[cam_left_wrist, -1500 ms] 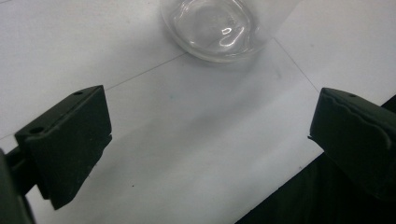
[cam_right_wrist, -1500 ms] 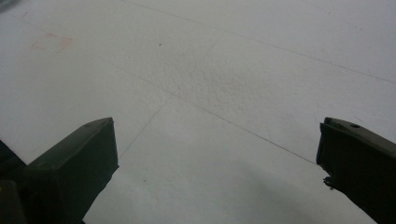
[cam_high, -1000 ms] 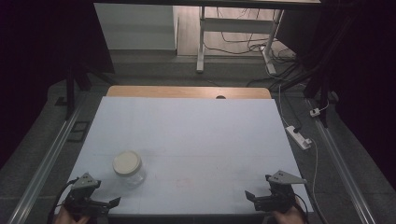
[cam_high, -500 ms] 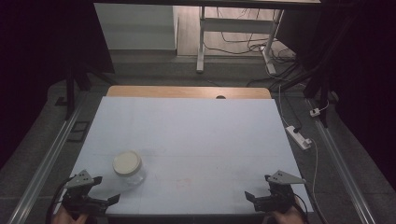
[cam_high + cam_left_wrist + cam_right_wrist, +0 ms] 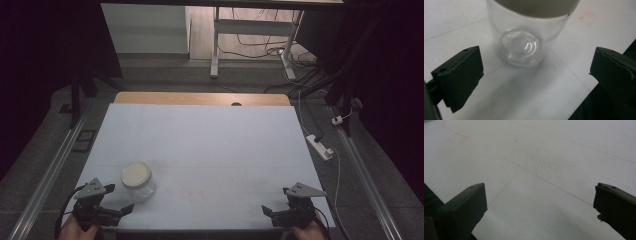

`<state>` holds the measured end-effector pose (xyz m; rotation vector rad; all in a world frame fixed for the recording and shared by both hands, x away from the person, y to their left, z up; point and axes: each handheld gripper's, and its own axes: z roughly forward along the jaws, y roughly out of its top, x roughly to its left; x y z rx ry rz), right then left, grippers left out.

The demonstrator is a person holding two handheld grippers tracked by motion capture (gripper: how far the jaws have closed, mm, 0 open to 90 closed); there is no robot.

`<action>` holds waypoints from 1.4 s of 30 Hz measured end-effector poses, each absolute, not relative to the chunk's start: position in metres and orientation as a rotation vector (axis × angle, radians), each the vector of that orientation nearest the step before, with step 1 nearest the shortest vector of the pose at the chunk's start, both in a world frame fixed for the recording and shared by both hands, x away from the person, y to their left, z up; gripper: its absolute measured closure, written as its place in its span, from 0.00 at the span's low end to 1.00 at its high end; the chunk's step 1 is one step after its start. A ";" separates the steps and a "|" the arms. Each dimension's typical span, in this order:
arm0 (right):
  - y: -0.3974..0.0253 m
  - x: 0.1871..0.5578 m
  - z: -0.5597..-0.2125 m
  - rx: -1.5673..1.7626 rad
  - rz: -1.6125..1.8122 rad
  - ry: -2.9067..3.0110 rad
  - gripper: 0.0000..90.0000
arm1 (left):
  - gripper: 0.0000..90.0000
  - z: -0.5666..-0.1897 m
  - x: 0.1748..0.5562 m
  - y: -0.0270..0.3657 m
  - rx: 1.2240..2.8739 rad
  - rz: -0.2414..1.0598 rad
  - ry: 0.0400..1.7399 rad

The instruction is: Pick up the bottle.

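Note:
A clear glass jar (image 5: pixel 136 181) with a cream lid stands upright at the front left of the white table (image 5: pixel 210 145). My left gripper (image 5: pixel 117 199) sits just in front of it at the table's near edge, open. In the left gripper view the jar (image 5: pixel 521 42) stands close ahead, beyond the tips, and nothing lies between the jaws of the left gripper (image 5: pixel 534 72). My right gripper (image 5: pixel 277 202) rests open at the front right edge. The right gripper (image 5: pixel 539 205) in its own view has only bare table between its jaws.
A faint reddish square mark (image 5: pixel 587 18) is drawn on the table right of the jar. A bare wooden strip (image 5: pixel 200 98) runs along the far edge. A white power strip (image 5: pixel 320 146) and cables lie on the floor to the right.
The left gripper has shifted slightly at the front left edge. The jar and the right gripper have stayed where they were.

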<state>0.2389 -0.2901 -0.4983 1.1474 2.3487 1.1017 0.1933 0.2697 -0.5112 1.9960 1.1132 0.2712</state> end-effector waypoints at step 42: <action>-0.288 0.240 -0.499 1.143 1.077 2.376 0.00 | 0.00 -0.519 0.249 0.245 2.096 0.323 1.012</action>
